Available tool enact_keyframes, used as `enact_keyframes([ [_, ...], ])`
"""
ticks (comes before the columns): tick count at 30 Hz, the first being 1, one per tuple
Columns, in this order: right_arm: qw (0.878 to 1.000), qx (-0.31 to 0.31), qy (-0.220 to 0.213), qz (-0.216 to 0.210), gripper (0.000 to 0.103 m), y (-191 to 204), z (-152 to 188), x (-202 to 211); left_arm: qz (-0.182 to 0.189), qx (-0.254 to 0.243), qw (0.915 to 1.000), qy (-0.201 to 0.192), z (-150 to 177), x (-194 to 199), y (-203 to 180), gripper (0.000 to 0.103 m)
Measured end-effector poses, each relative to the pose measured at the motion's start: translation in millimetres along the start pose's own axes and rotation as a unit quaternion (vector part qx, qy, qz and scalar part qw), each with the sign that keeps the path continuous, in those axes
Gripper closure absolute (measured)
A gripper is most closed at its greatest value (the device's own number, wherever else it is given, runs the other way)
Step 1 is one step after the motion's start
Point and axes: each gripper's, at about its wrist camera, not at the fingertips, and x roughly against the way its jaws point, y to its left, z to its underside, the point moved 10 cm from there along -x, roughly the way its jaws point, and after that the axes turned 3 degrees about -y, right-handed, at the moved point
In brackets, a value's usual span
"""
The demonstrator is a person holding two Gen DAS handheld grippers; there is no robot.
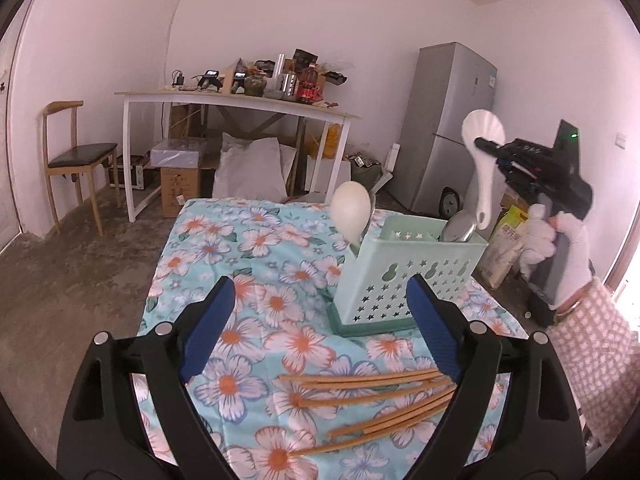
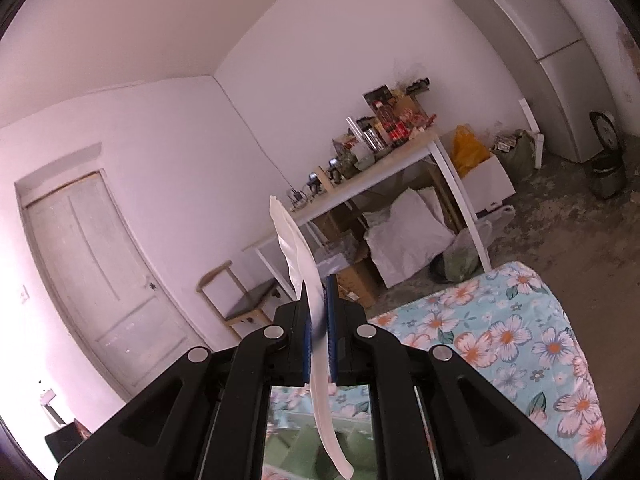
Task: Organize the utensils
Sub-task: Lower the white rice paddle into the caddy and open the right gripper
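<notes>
A mint-green perforated utensil caddy (image 1: 404,276) stands on the floral tablecloth (image 1: 240,248). It holds a cream spoon (image 1: 351,208) at its left end and a metal spoon (image 1: 460,228) at its right. Several wooden chopsticks (image 1: 360,384) lie fanned on the cloth in front of it. My left gripper (image 1: 320,292) is open above the cloth, just short of the caddy, with nothing between its blue pads. My right gripper (image 1: 486,145) (image 2: 319,282) is shut on a white rice spoon (image 1: 482,152) (image 2: 296,248). It hangs above the caddy's right end, held by a white-gloved hand (image 1: 556,240).
Beyond the table are a white desk (image 1: 240,100) piled with bottles and clutter, a wooden chair (image 1: 76,156), boxes and bags on the floor, and a grey fridge (image 1: 452,120). A yellow sack (image 1: 504,240) stands right of the table. The cloth's far edge (image 2: 520,276) drops to concrete floor.
</notes>
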Motion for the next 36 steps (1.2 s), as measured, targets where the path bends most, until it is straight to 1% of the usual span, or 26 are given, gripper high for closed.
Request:
enact_keyframes([
  [3,1.000,0.007,0.011,0.016,0.096,-10,13,-14,-0.005,0.001,1.0000,0.001,2,2,4,0.019],
  [6,0.999,0.014,0.040,0.034,0.096,-27,37,-28,-0.006,0.006,1.0000,0.001,4,4,6,0.019],
  [8,0.998,0.014,0.054,0.040,0.095,-33,48,-30,-0.005,0.010,0.9999,0.001,4,4,7,0.019],
  [13,0.997,0.029,0.054,0.037,0.091,-30,50,-17,0.000,0.008,1.0000,0.001,4,2,4,0.019],
  [17,0.998,0.034,0.045,0.040,0.076,-26,42,-1,0.004,0.010,0.9999,0.000,3,2,0,0.019],
  [24,0.998,0.035,0.014,0.044,0.067,-16,26,43,0.011,0.005,0.9999,0.000,3,3,-8,0.019],
  [26,0.998,0.040,0.010,0.052,0.062,-12,26,57,0.014,0.003,0.9999,-0.002,2,4,-11,0.019],
  [27,0.997,0.042,0.010,0.059,0.060,-10,30,67,0.016,0.003,0.9999,-0.003,3,5,-13,0.019],
  [29,0.997,0.040,0.016,0.072,0.050,-9,39,81,0.019,0.004,0.9998,-0.002,5,4,-14,0.019],
  [30,0.996,0.038,0.022,0.076,0.047,-8,46,88,0.022,0.006,0.9997,0.003,8,3,-15,0.019],
  [32,0.993,0.034,0.050,0.097,0.036,-11,69,99,0.026,0.007,0.9995,0.014,13,-1,-18,0.019],
  [36,0.983,0.046,0.106,0.145,0.026,-20,116,114,0.031,-0.002,0.9989,0.035,22,-7,-25,0.019],
])
